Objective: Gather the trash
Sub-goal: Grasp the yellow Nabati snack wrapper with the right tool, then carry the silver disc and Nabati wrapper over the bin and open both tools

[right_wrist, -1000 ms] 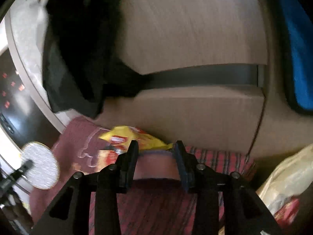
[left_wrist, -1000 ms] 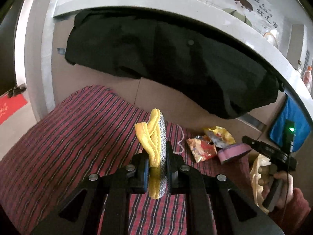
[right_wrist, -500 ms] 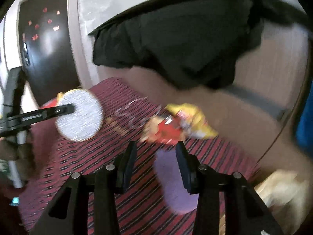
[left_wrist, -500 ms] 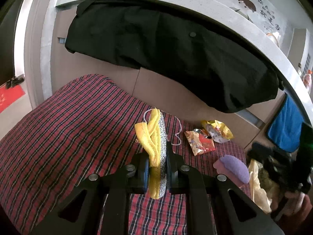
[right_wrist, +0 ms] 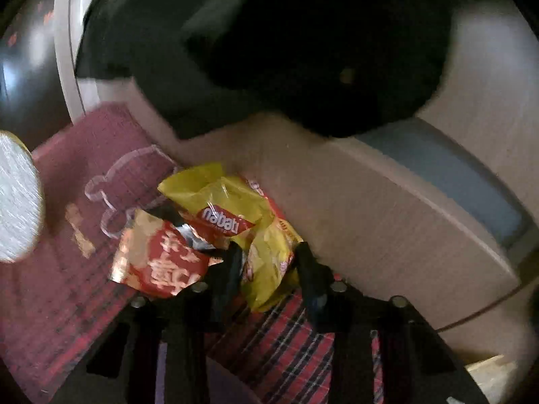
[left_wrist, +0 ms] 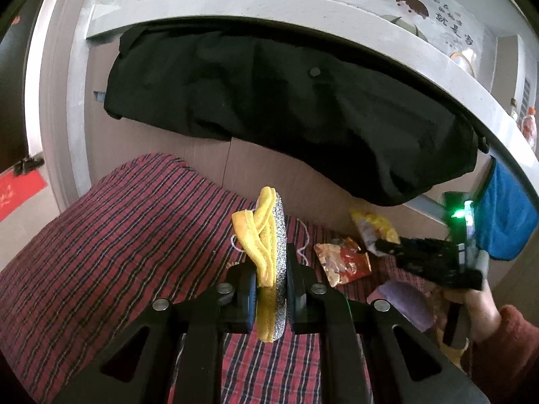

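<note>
My left gripper [left_wrist: 269, 269] is shut on a round scrub pad [left_wrist: 269, 232], yellow cloth on one face and silver on the other, held upright over the plaid bedding [left_wrist: 118, 252]. Two crumpled snack wrappers lie near the wooden board: a yellow wrapper [right_wrist: 232, 202] and a red wrapper [right_wrist: 158, 262]. My right gripper [right_wrist: 269, 252] has its jaws closing around the yellow wrapper, which sits between the fingers. The left wrist view shows the right gripper [left_wrist: 384, 245] reaching in from the right onto the yellow wrapper [left_wrist: 370, 225], beside the red wrapper [left_wrist: 343, 262].
A black garment [left_wrist: 286, 111] hangs from the grey rail above. A purple pad [left_wrist: 401, 303] lies on the bedding near a person's hand [left_wrist: 478, 306] and red sleeve. A blue cloth [left_wrist: 505, 222] hangs at right. A thin white cord loop [right_wrist: 134, 181] lies on the bedding.
The right gripper let go of the purple pad, left it on the bedding and swung over to the yellow wrapper, jaws narrowing. The left gripper kept still with the scrub pad.
</note>
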The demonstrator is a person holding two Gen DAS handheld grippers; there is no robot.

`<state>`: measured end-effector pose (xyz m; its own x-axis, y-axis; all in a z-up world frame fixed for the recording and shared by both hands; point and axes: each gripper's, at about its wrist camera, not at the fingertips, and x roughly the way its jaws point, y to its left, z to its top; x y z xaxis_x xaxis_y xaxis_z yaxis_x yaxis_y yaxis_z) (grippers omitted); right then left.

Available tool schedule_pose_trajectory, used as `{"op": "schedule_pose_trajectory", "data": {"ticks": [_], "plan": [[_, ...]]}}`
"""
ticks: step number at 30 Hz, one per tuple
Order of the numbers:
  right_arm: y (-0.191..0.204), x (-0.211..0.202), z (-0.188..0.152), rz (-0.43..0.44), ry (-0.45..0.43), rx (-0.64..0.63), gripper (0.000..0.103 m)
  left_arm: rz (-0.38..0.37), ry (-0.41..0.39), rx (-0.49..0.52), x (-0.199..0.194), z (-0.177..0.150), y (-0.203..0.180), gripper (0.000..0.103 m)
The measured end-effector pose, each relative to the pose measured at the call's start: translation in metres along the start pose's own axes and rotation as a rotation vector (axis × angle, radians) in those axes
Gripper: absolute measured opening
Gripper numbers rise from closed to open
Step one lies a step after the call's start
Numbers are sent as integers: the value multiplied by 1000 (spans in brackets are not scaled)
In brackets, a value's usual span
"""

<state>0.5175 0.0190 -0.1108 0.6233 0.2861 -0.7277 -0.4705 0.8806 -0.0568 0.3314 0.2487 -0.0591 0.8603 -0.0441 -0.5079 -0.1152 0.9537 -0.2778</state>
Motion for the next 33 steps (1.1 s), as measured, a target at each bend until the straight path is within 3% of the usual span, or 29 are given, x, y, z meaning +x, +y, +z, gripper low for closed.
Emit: {"op": "schedule_pose_trajectory", "data": {"ticks": [2,9,16,24,33], "plan": [[-6,-16,-3,31,-37,43,22,-4,-3,2,-1,1,-5,14],[12,-105,-31,106,-179,41,20,-9,-77,39,-36,0,-43,14],[27,-176,-59,136,-242,43,20,-40,-127,75,-85,-15,-90,14],[22,-259,-80,115,-361,53,20,-70,-194,163,-132,-24,-149,14],[-3,-328,-102,7,-471,59,20,-92,-281,274,-158,-23,-214,14]]}}
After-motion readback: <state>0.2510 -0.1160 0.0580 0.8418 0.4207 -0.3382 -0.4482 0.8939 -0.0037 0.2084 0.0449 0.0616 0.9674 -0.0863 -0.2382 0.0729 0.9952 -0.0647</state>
